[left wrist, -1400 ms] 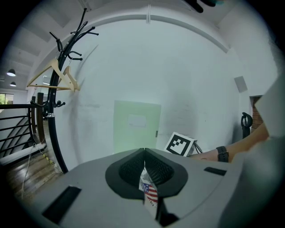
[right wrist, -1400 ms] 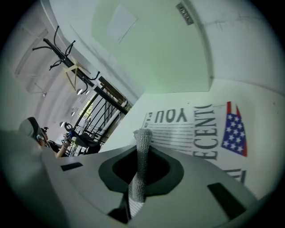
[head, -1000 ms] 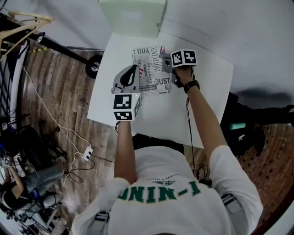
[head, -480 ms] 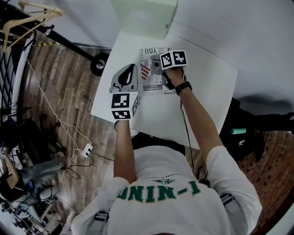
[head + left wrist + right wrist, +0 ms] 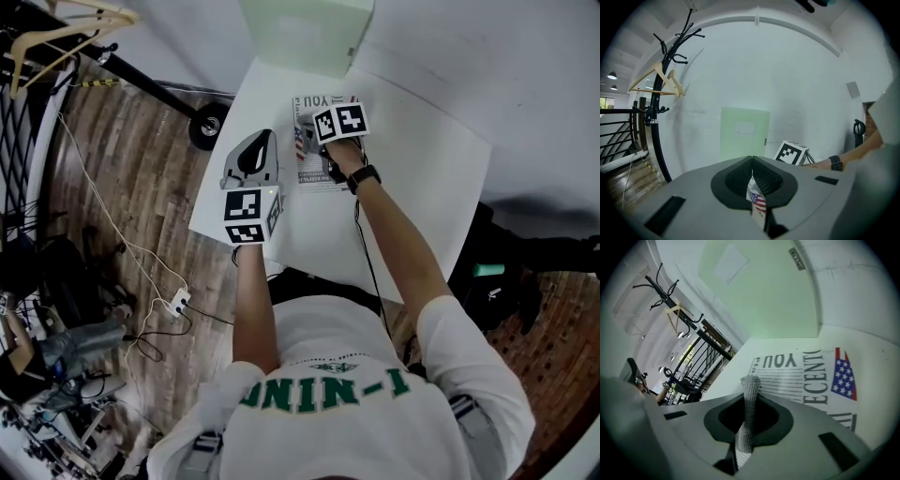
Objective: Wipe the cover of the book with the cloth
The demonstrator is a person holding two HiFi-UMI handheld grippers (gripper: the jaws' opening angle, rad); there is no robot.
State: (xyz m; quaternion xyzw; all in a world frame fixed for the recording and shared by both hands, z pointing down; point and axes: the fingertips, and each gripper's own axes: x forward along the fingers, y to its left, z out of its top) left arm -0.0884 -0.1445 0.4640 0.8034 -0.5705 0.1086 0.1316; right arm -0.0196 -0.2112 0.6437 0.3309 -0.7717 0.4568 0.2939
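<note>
- A white rectangular table (image 5: 412,178) carries a thin book (image 5: 312,173) whose black-and-white newspaper-style cover has a small red, white and blue flag; the book lies flat toward the table's 12 o'clock edge.
- Just beyond the book at 12 o'clock stands a pale green box (image 5: 305,33), upright against the white wall.
- The left gripper (image 5: 255,155) lies low at the book's 9 o'clock side. In the left gripper view its jaws (image 5: 752,160) are pressed together on the flag-printed edge of the book (image 5: 758,202), which stands as a thin sheet between the dark ribbed pads.
- The right gripper (image 5: 323,139) sits over the cover's 12 o'clock half, its marker cube hiding the jaws from above.
- In the right gripper view the right gripper (image 5: 750,397) is clamped on a strip of grey knitted cloth (image 5: 749,413), which pokes out past the jaw tips toward the cover (image 5: 806,376); large letters and the flag lie at 2 to 3 o'clock of the tips.
- Whether the cloth touches the cover cannot be told.
- A black wristwatch (image 5: 364,177) is on the right wrist.
</note>
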